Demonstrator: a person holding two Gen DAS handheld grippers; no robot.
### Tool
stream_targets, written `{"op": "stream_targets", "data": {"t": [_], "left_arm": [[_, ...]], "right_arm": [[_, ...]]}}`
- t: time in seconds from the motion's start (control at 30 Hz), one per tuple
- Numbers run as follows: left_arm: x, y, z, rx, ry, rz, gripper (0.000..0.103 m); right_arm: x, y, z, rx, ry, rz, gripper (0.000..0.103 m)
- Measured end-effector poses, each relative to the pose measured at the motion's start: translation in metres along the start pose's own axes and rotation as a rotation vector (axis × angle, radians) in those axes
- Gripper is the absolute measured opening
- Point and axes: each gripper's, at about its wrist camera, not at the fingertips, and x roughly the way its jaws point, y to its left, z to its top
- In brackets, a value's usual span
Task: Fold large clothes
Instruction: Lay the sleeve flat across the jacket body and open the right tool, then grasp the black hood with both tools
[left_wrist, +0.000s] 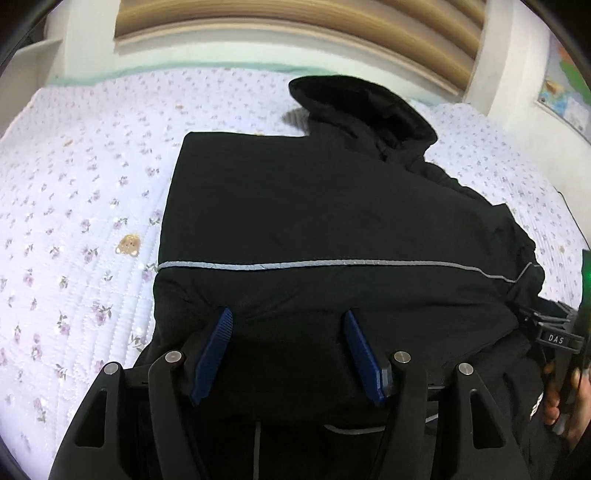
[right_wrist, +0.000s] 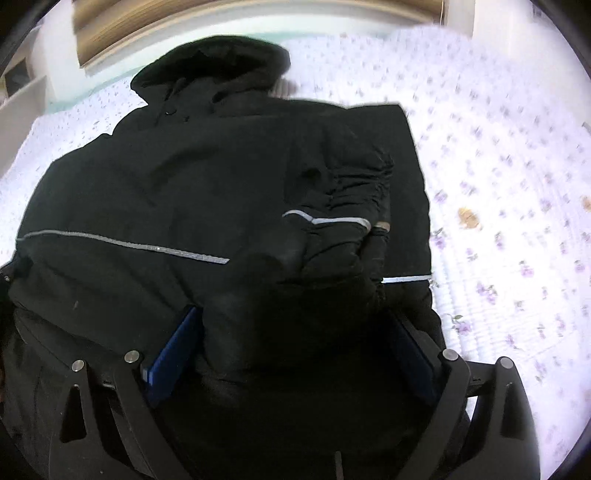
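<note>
A black hooded jacket (left_wrist: 314, 206) with a grey reflective stripe (left_wrist: 295, 264) lies on the bed, its hood (left_wrist: 362, 107) at the far end. My left gripper (left_wrist: 288, 317) is open, its blue pads (left_wrist: 218, 347) resting over the jacket's near part. In the right wrist view the same jacket (right_wrist: 166, 177) fills the middle. My right gripper (right_wrist: 295, 325) is open, with a bunched sleeve (right_wrist: 332, 236) lying between its blue pads (right_wrist: 173, 354); I cannot tell whether they press it. The right gripper (left_wrist: 561, 339) shows at the far right of the left view.
The bed has a white quilt with small purple flowers (left_wrist: 74, 221), which also shows in the right wrist view (right_wrist: 498, 184). A wooden headboard (left_wrist: 295, 22) and white wall stand behind. A poster (left_wrist: 565, 88) hangs at the right.
</note>
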Motion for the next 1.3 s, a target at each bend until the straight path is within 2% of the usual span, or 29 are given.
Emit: {"op": "stream_targets", "data": {"t": [0.13, 0.27, 0.37, 0.5, 0.57, 0.67, 0.7, 0.73, 0.8, 0.83, 0.87, 0.93, 1.03, 1.1, 1.2, 1.3], "left_arm": [[-0.005, 0.005, -0.001, -0.015, -0.025, -0.025, 0.065], [-0.013, -0.001, -0.007, 0.005, -0.044, 0.013, 0.065], [-0.01, -0.003, -0.005, 0.015, -0.033, 0.03, 0.066], [-0.003, -0.01, 0.0, 0.047, 0.013, 0.07, 0.066], [0.002, -0.018, 0.005, 0.08, 0.063, 0.12, 0.067], [0.004, -0.024, 0.016, 0.069, 0.153, 0.162, 0.067], [0.002, -0.024, 0.022, 0.056, 0.191, 0.157, 0.066], [-0.003, -0.024, 0.027, 0.049, 0.216, 0.136, 0.066], [-0.021, -0.018, 0.042, 0.012, 0.254, 0.038, 0.066], [-0.034, -0.014, 0.051, -0.014, 0.255, -0.015, 0.066], [-0.05, -0.01, 0.062, -0.031, 0.243, -0.049, 0.066], [-0.075, -0.005, 0.089, -0.038, 0.189, -0.053, 0.066], [-0.102, -0.002, 0.141, -0.053, 0.076, -0.037, 0.066], [-0.105, -0.002, 0.178, -0.071, 0.039, -0.058, 0.066], [-0.09, -0.008, 0.228, -0.068, 0.007, -0.066, 0.066], [-0.052, -0.012, 0.267, -0.044, 0.016, -0.03, 0.066]], "right_arm": [[-0.01, -0.007, -0.004, 0.007, -0.015, 0.014, 0.098], [-0.024, -0.007, -0.014, 0.015, -0.052, 0.009, 0.098], [-0.037, -0.007, -0.025, 0.013, -0.055, -0.005, 0.098], [-0.02, -0.01, -0.018, 0.02, -0.036, 0.005, 0.099], [-0.007, -0.004, -0.006, 0.028, -0.007, 0.003, 0.099], [0.011, 0.002, 0.012, 0.051, 0.078, -0.036, 0.099], [0.016, 0.009, 0.015, 0.058, 0.12, -0.06, 0.099], [0.015, 0.011, 0.024, 0.072, 0.202, -0.091, 0.099], [0.008, 0.011, 0.038, 0.108, 0.297, -0.108, 0.099], [-0.007, 0.01, 0.046, 0.138, 0.322, -0.08, 0.098], [-0.02, 0.009, 0.053, 0.155, 0.31, -0.043, 0.098], [-0.056, 0.004, 0.07, 0.166, 0.241, 0.027, 0.098], [-0.081, -0.001, 0.113, 0.126, 0.169, 0.014, 0.098], [-0.087, -0.005, 0.146, 0.125, 0.137, 0.033, 0.098], [-0.09, -0.016, 0.195, 0.187, 0.066, 0.138, 0.099], [-0.063, -0.02, 0.229, 0.22, 0.058, 0.204, 0.101]]}}
